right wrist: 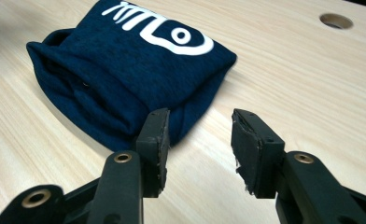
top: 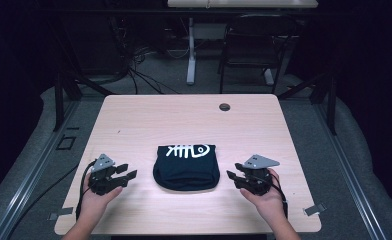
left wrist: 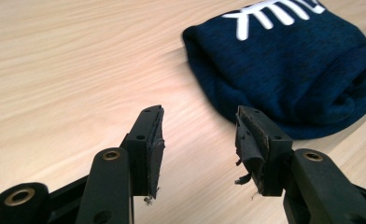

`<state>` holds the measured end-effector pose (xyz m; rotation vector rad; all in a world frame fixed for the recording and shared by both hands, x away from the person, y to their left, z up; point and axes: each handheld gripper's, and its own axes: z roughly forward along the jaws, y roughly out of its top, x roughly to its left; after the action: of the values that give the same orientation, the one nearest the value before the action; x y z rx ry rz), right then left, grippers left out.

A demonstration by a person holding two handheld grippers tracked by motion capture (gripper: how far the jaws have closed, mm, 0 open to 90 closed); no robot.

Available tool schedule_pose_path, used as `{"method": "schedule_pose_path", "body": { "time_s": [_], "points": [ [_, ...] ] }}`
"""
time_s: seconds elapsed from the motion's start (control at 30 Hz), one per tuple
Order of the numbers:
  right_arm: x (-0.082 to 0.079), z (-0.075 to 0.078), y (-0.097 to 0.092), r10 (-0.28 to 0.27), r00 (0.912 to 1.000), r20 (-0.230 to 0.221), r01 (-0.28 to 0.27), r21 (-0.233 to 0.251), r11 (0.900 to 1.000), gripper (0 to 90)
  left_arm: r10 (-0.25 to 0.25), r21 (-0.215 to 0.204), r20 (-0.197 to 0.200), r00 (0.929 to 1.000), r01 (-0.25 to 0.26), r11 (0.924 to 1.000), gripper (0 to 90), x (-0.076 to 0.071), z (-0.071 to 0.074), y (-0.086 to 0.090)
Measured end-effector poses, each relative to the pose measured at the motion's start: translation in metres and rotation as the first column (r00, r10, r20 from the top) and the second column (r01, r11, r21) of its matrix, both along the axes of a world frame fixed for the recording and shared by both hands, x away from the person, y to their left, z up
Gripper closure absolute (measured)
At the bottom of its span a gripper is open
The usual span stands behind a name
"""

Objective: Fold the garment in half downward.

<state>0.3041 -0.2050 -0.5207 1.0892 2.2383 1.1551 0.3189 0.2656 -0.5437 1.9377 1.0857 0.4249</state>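
Folded garment lying mid-bench, both tongs standing wide and empty

Garment (top: 186,166) is sitting near the centre of the bench (top: 149,117), towards the person's edge, a dark navy folded bundle with a white fish-skeleton print on top. What kind of garment it is cannot be told; the folds are hiding its shape. In the high view the print is running left to right along the far edge, and the rounded, bulging fold is facing the person. The bundle's long axis is lying roughly left to right, though it is close to square. In the left gripper view the garment (left wrist: 302,65) is being cut off by the top and right edges, print only partly showing. In the right gripper view the garment (right wrist: 125,70) is showing its layered side folds, with one corner hidden behind a jaw.

Left tongs (top: 126,175) are hovering just left of the garment, jaws spread wide, holding nothing; frayed pad lining is hanging off one jaw in the left gripper view (left wrist: 200,144). Right tongs (top: 232,176) are sitting just right of it, jaws also wide and empty (right wrist: 200,149). Both are pointing inward at the bundle, apart from it. A round hole (top: 225,106) is showing near the bench's far edge.
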Motion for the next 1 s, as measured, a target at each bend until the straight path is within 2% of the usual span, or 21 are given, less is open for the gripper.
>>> {"method": "schedule_pose_path", "body": {
  "time_s": [0.27, 0.37, 0.43, 0.53, 0.63, 0.73, 1.0],
  "points": [
    [-0.007, -0.009, -0.024, -0.065, 0.9977, -0.021, 0.065, 0.038, 0.9971, 54.2, 0.073, -0.029, -0.014, 0.9972, -0.074, 0.9969, 51.5, -0.006, -0.010, 0.022],
    [-0.007, -0.016, -0.029, -0.096, 0.9948, -0.034, 0.098, 0.062, 0.9932, 54.2, 0.098, -0.025, -0.008, 0.9952, -0.098, 0.9949, 51.6, -0.005, -0.011, 0.030],
    [-0.006, -0.020, -0.033, -0.102, 0.9938, -0.046, 0.104, 0.059, 0.9928, 54.2, 0.111, -0.035, -0.005, 0.9938, -0.111, 0.9932, 51.5, -0.005, -0.011, 0.034],
    [-0.004, -0.024, -0.035, -0.119, 0.9919, -0.045, 0.121, 0.047, 0.9916, 54.2, 0.130, -0.028, -0.005, 0.9915, -0.130, 0.9911, 51.6, -0.004, -0.013, 0.039],
    [-0.001, -0.029, -0.038, -0.138, 0.9887, -0.060, 0.141, 0.051, 0.9887, 54.1, 0.140, -0.014, -0.008, 0.9902, -0.140, 0.9901, 51.5, -0.003, -0.016, 0.042],
    [0.000, -0.035, -0.038, -0.143, 0.9862, -0.083, 0.149, 0.069, 0.9865, 54.2, 0.147, -0.017, -0.017, 0.9889, -0.148, 0.9889, 51.5, -0.001, -0.019, 0.044],
    [0.004, -0.043, -0.032, -0.133, 0.9865, -0.095, 0.138, 0.045, 0.9894, 53.6, 0.132, -0.008, -0.059, 0.9895, -0.133, 0.9912, 50.7, 0.003, -0.027, 0.038]
  ]
}}
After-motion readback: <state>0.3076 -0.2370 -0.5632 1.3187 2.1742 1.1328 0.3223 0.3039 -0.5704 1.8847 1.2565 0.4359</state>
